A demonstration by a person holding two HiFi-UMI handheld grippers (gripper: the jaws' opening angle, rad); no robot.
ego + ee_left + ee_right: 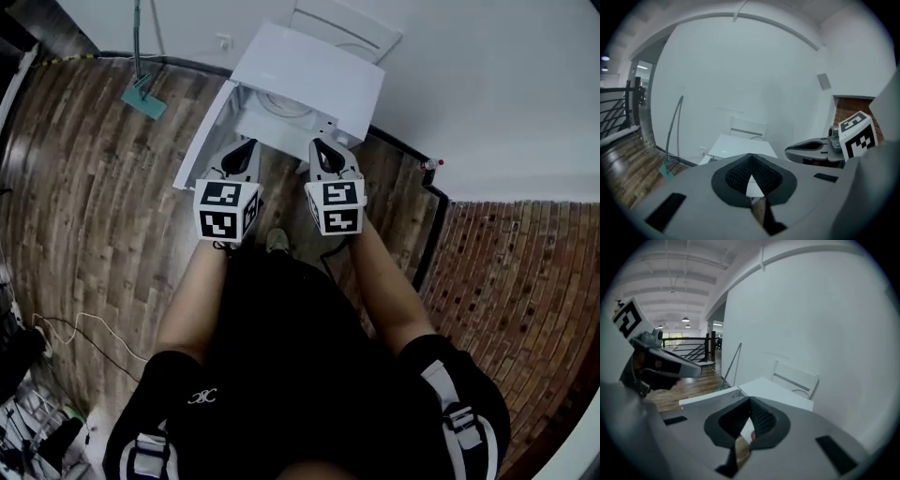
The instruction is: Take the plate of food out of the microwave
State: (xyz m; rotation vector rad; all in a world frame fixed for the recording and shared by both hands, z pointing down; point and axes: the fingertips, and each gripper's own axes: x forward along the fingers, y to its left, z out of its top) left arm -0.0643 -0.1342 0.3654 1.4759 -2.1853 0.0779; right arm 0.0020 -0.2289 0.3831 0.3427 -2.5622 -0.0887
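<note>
A white microwave [309, 80] stands low in front of me, its door [202, 141] swung open to the left. Inside it I see the round rim of a white plate [281, 105]; what lies on it I cannot make out. My left gripper [242, 150] and right gripper [322, 150] hover side by side just before the opening, both shut and empty. In the left gripper view the jaw tips [750, 158] meet above the microwave [740, 146]. In the right gripper view the jaws [750, 403] are likewise together, short of the microwave [780, 393].
A white chair [342, 28] stands against the wall behind the microwave. A green mop head [142, 96] rests on the wood floor at the left. A brick-patterned floor [525, 272] lies to the right, and cables [75, 328] trail at lower left.
</note>
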